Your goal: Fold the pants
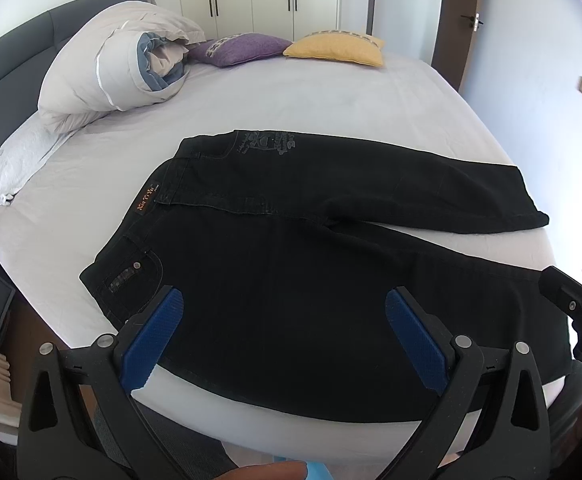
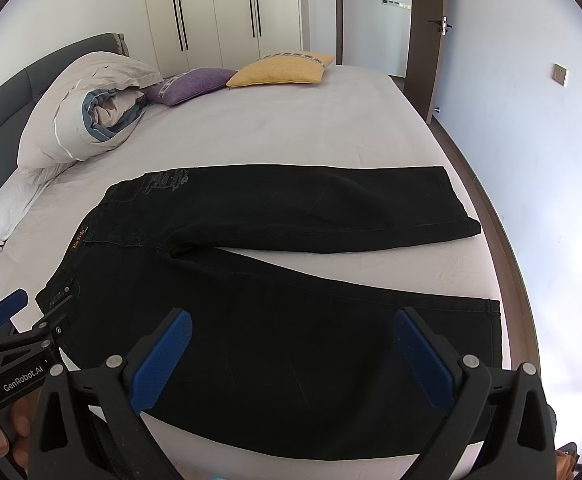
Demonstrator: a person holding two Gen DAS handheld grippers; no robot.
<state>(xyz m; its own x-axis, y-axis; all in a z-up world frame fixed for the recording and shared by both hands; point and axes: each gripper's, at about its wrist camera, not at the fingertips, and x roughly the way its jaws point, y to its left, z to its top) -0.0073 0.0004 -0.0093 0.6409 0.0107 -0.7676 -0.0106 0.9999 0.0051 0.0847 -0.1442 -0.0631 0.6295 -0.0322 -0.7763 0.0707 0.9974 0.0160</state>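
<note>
black pants (image 1: pixel 291 248) lay flat on the bed (image 1: pixel 291 96), legs splayed; i held my left gripper (image 1: pixel 285 312) and right gripper (image 2: pixel 293 332) with fingers apart above them.

Black pants (image 1: pixel 291 280), flat, legs spread apart

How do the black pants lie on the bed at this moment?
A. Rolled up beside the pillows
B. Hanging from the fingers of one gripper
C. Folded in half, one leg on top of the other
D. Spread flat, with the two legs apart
D: the black pants lie flat on the bed, with a strip of sheet showing between the legs, and both grippers are open and hold nothing.
</note>
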